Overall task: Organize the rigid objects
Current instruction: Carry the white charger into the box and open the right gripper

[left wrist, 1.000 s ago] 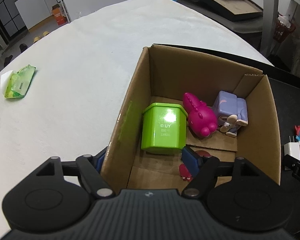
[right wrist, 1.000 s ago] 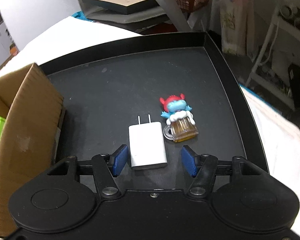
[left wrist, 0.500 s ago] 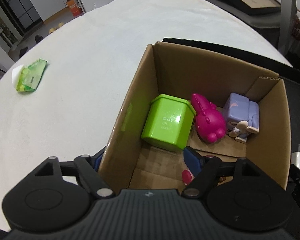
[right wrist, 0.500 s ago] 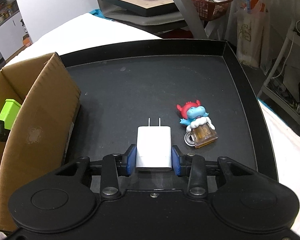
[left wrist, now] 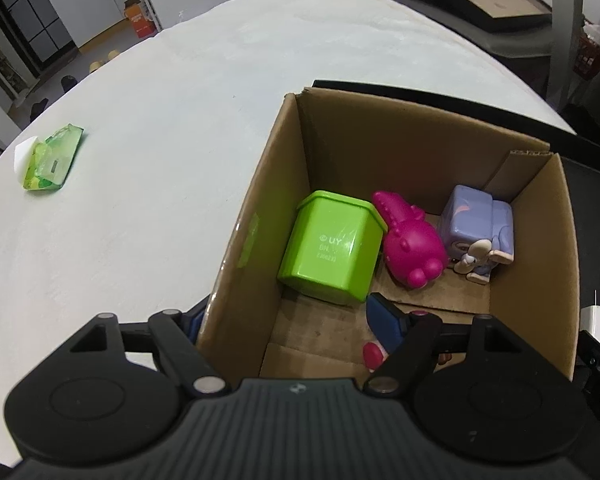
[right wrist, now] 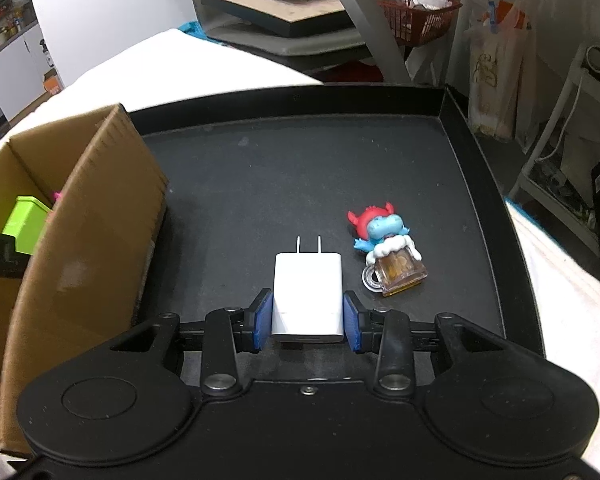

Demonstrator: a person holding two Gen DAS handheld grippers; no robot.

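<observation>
My right gripper [right wrist: 308, 320] is shut on a white plug charger [right wrist: 308, 288], prongs pointing away, over the black tray [right wrist: 300, 168]. Just to its right on the tray lies a blue figure with a red horned cap and a beer mug [right wrist: 388, 252]. The open cardboard box [left wrist: 428, 160] holds a green tub [left wrist: 332, 248] lying upside down, a magenta toy [left wrist: 410, 246] and a purple figure [left wrist: 476, 228]. My left gripper [left wrist: 290, 318] is open and straddles the box's near left wall, one finger [left wrist: 384, 320] inside. A small pink piece [left wrist: 372, 356] shows under that finger.
A green packet [left wrist: 50, 158] lies far left on the white table [left wrist: 160, 140]. The box [right wrist: 92, 240] stands at the tray's left edge. The tray has a raised rim [right wrist: 480, 160]. Shelves and a red basket [right wrist: 420, 12] stand beyond the table.
My right gripper went from open around the charger to shut on it, and has drawn back a little. The left gripper shifted slightly but stays open astride the box wall.
</observation>
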